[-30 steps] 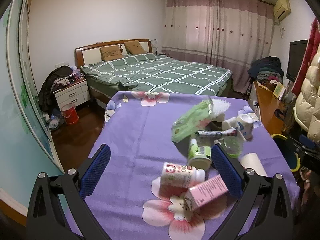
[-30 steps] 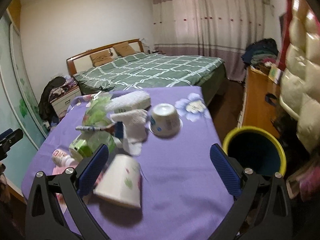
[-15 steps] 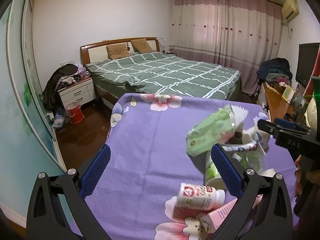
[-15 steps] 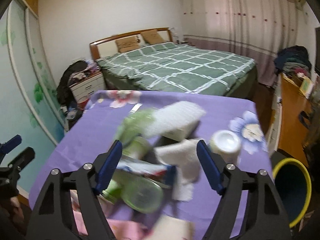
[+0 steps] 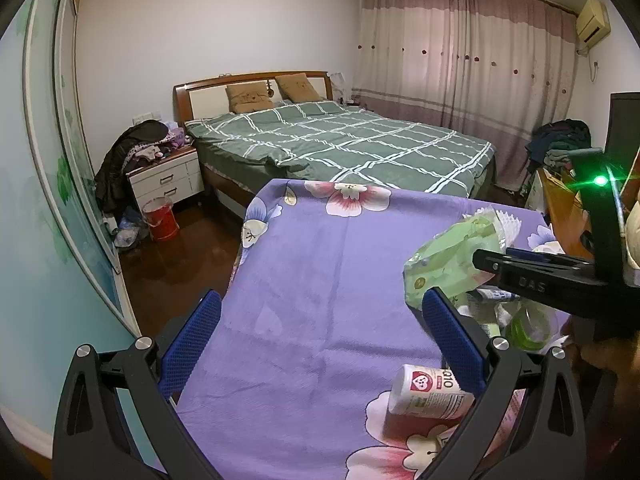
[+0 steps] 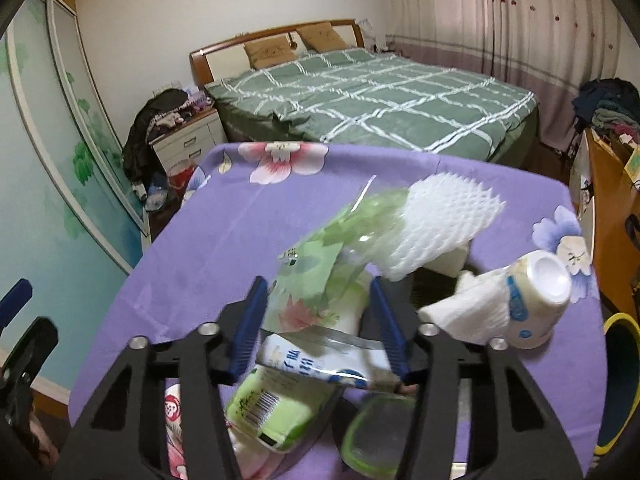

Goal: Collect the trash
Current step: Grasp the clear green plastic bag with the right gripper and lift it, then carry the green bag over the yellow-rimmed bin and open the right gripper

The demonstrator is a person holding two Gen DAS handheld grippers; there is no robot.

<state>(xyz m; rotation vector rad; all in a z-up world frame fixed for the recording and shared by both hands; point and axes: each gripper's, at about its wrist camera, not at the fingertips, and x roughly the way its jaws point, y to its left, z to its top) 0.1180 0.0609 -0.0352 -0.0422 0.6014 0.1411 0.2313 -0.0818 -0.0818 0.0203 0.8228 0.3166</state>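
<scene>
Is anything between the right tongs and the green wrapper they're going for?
Nothing visible blocks it. The right tongs, whose jaws have just been closing, already straddle the green wrapper. A toothpaste tube lies across just below it and could get pinched too.

The letters "DAS" are embossed on the black plastic arm of the right gripper [image 5: 532,286] in the left wrist view. On the white plastic bottle with a red heart label [image 5: 430,394], lying on the purple cloth, the digits "010" can be read. Print on the white-and-blue foil tube [image 6: 320,362] is too blurred to be read.
</scene>
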